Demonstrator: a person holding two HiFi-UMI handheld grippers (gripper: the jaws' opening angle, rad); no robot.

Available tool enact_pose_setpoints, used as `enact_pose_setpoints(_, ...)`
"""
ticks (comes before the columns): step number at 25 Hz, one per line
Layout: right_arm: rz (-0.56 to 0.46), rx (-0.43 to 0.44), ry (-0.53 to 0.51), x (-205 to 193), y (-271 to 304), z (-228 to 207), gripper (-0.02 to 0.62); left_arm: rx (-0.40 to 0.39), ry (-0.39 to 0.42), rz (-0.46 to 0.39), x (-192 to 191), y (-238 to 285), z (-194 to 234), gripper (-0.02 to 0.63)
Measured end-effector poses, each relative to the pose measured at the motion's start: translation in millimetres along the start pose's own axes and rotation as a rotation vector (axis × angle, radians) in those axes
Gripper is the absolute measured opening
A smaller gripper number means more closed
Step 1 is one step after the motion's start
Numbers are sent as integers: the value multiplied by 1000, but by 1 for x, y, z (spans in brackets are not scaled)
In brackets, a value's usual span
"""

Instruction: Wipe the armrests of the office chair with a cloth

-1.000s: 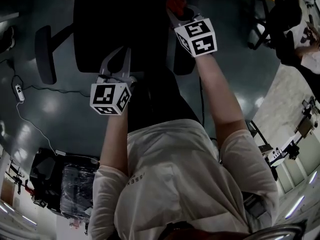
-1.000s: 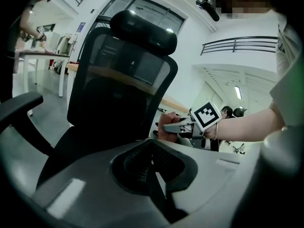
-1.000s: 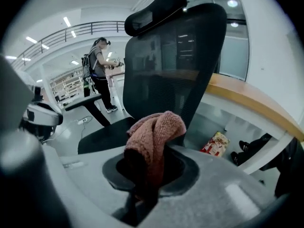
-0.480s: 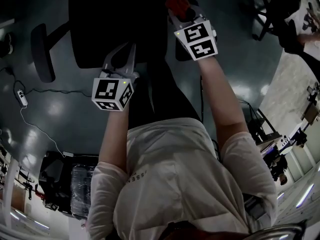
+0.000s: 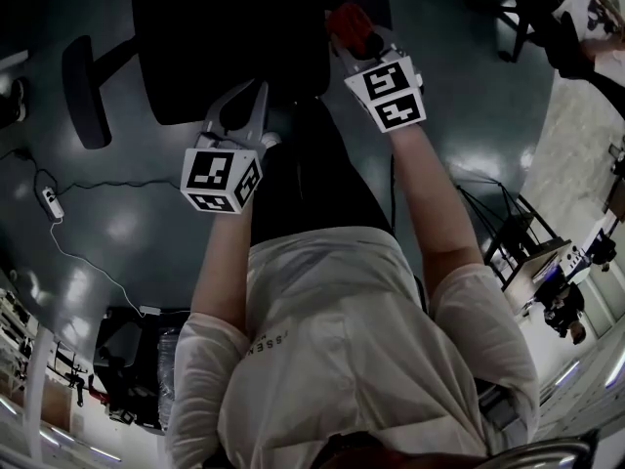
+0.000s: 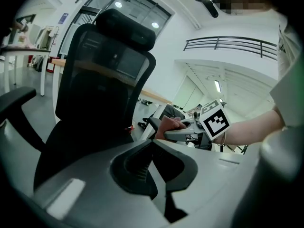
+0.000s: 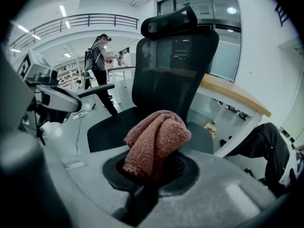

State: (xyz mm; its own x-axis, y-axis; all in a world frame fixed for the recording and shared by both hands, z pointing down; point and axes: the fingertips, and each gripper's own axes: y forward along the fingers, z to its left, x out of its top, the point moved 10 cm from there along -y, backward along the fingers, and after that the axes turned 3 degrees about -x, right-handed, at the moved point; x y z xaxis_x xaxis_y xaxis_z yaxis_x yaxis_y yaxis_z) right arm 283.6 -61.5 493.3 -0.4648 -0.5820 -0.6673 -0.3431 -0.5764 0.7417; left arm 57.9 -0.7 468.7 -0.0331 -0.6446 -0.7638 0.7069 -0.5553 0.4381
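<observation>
The black office chair stands in front of me; its mesh back fills the left gripper view. My right gripper is shut on a bunched reddish cloth, held at the near end of the chair's right armrest. From the left gripper view the cloth sits against that armrest's end. My left gripper hangs over the seat's front edge, shut with nothing in it. The left armrest stands apart to the left.
A cable and power strip lie on the dark floor at the left. Black equipment sits at lower left. Another chair stands at the upper right. A wood-topped desk is behind the chair; a person stands farther off.
The right gripper with the cloth has drawn back along the right armrest toward me; the armrest, earlier under the gripper's cube, now lies beyond the cloth. The left gripper barely moved.
</observation>
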Motion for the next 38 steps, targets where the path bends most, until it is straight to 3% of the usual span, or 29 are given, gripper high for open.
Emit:
enact_pose_setpoints(14, -17, -59, 181, -53, -53, 45, 55, -82, 53, 35, -27, -21, -13, 17)
enact_pose_setpoints(22, 53, -132, 253, -70, -82, 62, 55, -116, 86, 1, -19, -40, -20, 17)
enact_pose_setpoints(28, -102, -191, 250, -43, -139, 76, 55, -61, 162, -95, 17, -91, -27, 17)
enact_pose_setpoints(34, -322, -242, 228, 18, -191, 96, 55, -29, 257, -228, 68, -141, -31, 17)
enact_pose_setpoints(38, -382, -249, 167, 32, -229, 129, 55, -20, 302, -270, 74, -180, -47, 17)
